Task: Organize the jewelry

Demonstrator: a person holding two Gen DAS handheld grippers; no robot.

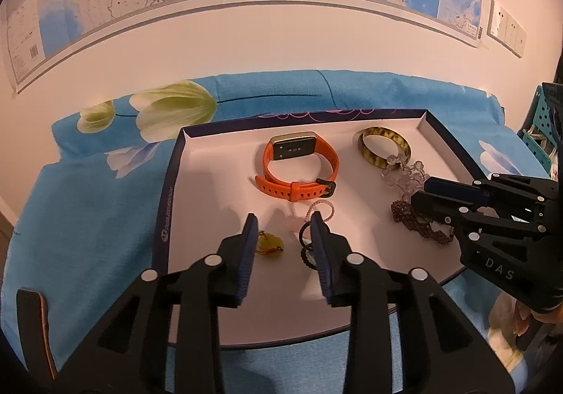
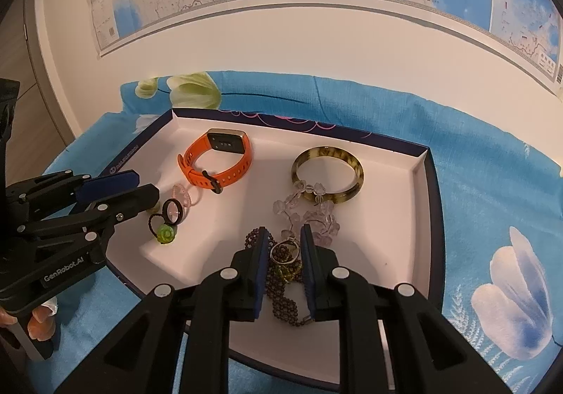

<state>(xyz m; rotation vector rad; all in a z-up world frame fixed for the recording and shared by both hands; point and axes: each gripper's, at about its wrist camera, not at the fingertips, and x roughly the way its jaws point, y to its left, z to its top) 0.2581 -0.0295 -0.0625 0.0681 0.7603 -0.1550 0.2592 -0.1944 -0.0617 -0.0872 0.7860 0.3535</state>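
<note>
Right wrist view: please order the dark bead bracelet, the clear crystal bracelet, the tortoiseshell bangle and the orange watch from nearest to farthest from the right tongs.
1. Dark bead bracelet: between the fingers of the right tongs.
2. Clear crystal bracelet: just ahead, slightly right.
3. Tortoiseshell bangle: farther ahead, right.
4. Orange watch: far left, near the box's back wall.

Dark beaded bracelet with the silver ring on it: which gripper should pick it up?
Right. The right gripper already straddles the dark beaded bracelet, jaws open on either side. The left gripper hangs open across the tray, by the black hair tie.
</note>
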